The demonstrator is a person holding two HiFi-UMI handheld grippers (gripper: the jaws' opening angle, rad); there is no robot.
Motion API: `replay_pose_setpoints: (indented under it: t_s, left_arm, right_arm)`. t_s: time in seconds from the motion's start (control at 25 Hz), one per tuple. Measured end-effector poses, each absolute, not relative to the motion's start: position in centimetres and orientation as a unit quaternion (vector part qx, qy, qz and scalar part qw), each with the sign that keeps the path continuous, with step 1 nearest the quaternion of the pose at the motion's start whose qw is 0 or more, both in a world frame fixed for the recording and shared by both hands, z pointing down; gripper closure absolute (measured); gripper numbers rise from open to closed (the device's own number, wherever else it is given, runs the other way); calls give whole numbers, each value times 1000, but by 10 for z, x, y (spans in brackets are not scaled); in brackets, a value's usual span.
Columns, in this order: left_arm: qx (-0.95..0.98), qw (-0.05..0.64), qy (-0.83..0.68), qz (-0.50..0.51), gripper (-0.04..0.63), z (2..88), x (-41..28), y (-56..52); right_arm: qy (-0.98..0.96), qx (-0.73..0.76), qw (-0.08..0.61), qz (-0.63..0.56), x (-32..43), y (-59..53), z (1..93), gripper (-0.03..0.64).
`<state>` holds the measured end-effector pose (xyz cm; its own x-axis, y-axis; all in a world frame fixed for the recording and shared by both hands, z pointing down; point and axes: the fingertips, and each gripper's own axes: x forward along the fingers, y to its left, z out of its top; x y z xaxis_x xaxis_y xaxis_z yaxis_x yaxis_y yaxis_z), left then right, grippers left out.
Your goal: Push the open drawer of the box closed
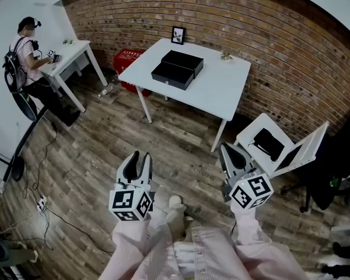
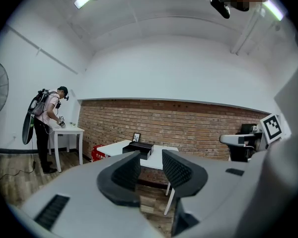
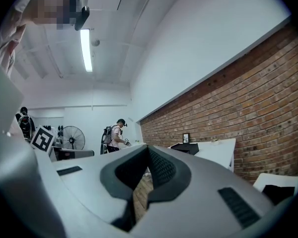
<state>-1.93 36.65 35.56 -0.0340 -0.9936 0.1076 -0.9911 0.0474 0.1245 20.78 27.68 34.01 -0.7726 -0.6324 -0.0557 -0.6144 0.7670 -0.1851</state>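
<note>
Black box sits on the white table, toward the table's far-left part. Its drawer is out, sticking toward the table's front-left edge. Box and drawer are both matte black, low and flat. The drawer front shows a small pale spot, possibly a pull, too small to tell.

Step in hand, as I read it: approach only, the push hasn't started. Both tools are well apart from the table, low over the wood floor.

- left gripper: jaws partly apart, nothing between them. Its own view just shows the table through the gap.
- right gripper: jaws closed tip to tip, holding nothing.

Next move calls for:
- closing the distance to the table
- setting a jaw face flat on the drawer front
- pushing straight along the slide into the box

The box may skate on the smooth top, so bracing its rear with the other tool looks sensible.

Around the table:
- picture frame at the table's back edge
- small ornament at its back right
- red crate on the floor behind its left side
- white chair to its right
- a person at a separate desk, well left
</note>
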Motion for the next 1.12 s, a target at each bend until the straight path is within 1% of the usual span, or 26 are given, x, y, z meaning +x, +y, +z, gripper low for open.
replay_pose_setpoints:
  t_s: [0.2, 0.28, 0.56, 1.12]
  left_arm:
    - [689, 89, -719, -9, 405, 360, -23, 351]
    - [688, 93, -720, -9, 391, 364, -27, 343]
    - [683, 109, -723, -11, 391, 376, -49, 305]
    - [697, 136, -704, 1, 391, 393, -104, 193]
  right_arm:
    - [938, -331, 57, -82, 204, 260, 341, 614]
    - [938, -331, 57, -83, 200, 251, 342, 614]
    - [937, -333, 50, -89, 181, 211, 350, 614]
    - [926, -359, 37, -105, 131, 107, 366, 614]
